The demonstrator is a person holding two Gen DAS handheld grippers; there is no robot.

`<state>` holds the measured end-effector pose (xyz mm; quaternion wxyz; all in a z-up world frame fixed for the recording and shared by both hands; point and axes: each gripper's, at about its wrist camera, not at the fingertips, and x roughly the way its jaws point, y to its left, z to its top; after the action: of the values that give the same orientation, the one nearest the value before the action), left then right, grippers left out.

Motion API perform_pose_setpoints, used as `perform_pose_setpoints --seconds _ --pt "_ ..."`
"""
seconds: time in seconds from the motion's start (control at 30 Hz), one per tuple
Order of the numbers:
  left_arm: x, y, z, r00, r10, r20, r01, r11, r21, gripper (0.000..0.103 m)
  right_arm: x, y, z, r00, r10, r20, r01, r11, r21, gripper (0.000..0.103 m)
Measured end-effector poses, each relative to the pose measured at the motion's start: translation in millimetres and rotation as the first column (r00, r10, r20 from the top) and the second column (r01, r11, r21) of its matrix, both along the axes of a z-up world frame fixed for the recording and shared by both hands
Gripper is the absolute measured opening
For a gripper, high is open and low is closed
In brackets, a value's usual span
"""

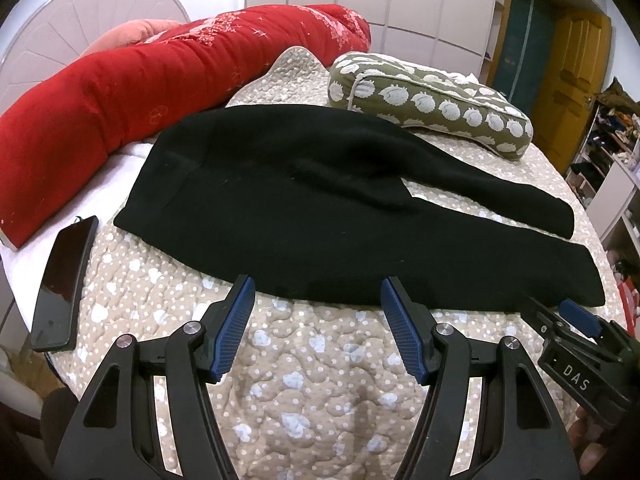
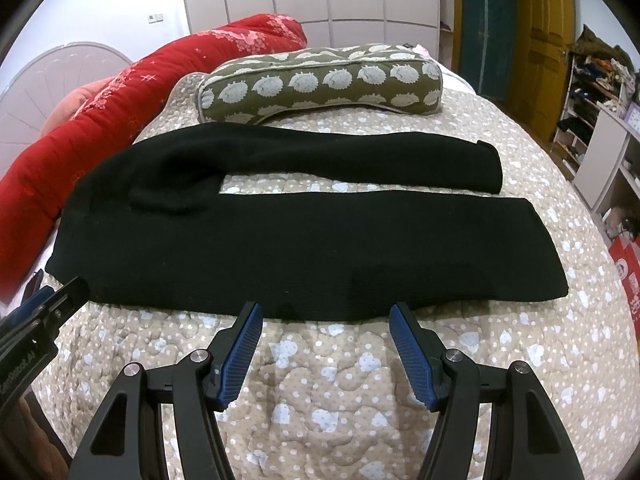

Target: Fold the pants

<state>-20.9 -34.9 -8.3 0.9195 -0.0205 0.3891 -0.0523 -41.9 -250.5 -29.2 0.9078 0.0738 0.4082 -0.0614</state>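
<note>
Item: black pants point(image 1: 320, 208), laid flat across the quilted bedspread point(image 1: 304, 364), waistband to the left, both legs running right, a strip of bedspread showing between them. Near leg's long edge lay just beyond my fingertips.

Item: my left gripper point(image 1: 318, 294), pads apart, empty, poised just short of the near edge toward the waist end.

Item: my right gripper point(image 2: 326, 318), pads likewise apart, empty, just short of the near leg.

Item: patterned pillow point(image 2: 320, 84), just beyond the far leg. Red quilt point(image 1: 132, 92), far left. Phone point(image 1: 64, 284), near left, apart from the pants.

Step in hand, as I judged it: take the near leg's edge and lay it over the far leg. To do it well, I needed both pads to pinch both fabric layers, not the bedspread, and lift evenly so hems met.
</note>
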Motion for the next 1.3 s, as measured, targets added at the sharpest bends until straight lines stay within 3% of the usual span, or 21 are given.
perform_pose_setpoints --seconds 0.33,0.53,0.73,0.97,1.1,1.13,1.2,1.23,1.27,1.3 --pt "2.5 9.1 1.4 1.0 0.02 -0.007 -0.02 1.0 -0.012 0.066 -0.9 -5.1 -0.9 1.0 -0.004 -0.009 0.004 1.0 0.004 0.064" --pt "10.5 53.9 1.6 0.994 0.099 -0.053 -0.103 0.991 -0.088 0.066 -11.1 -21.7 -5.3 1.0 0.019 -0.006 -0.018 0.998 0.055 0.064" --pt "25.4 111.9 -14.7 0.958 0.248 -0.145 -0.272 0.946 -0.176 0.066 -21.4 -70.6 -10.8 0.998 -0.065 0.003 0.063 0.981 0.182 0.064" --pt "61.2 134.7 -39.5 0.931 0.26 -0.257 -0.333 0.894 -0.3 0.066 -17.4 -111.1 -23.1 0.989 -0.148 0.015 0.132 0.919 0.371 0.064" --pt "81.9 133.9 -43.9 0.933 0.248 -0.26 -0.331 0.875 -0.354 0.069 -5.6 -119.9 -26.0 0.981 -0.188 0.057 0.151 0.907 0.393 0.064" --pt "86.2 132.6 -44.8 0.934 0.243 -0.261 -0.329 0.87 -0.367 0.069 -2.3 -121.9 -26.7 0.978 -0.196 0.068 0.153 0.902 0.404 0.061" --pt "94.4 131.1 -48.0 0.936 0.236 -0.26 -0.324 0.865 -0.383 0.063 4.7 -125.5 -28.3 0.974 -0.213 0.08 0.161 0.894 0.418 0.037" --pt "97.1 131.3 -48.5 0.935 0.239 -0.261 -0.327 0.864 -0.383 0.055 9.8 -128.0 -29.2 0.974 -0.213 0.078 0.161 0.891 0.424 0.014" --pt "99.5 130.6 -48.7 0.933 0.24 -0.27 -0.33 0.868 -0.37 0.034 12.7 -130.4 -31.0 0.976 -0.207 0.074 0.155 0.886 0.436 0.011" --pt "100.8 129.6 -48.6 0.932 0.234 -0.278 -0.327 0.873 -0.362 0.021 13.9 -132.1 -31.8 0.976 -0.204 0.073 0.151 0.883 0.445 0.009"
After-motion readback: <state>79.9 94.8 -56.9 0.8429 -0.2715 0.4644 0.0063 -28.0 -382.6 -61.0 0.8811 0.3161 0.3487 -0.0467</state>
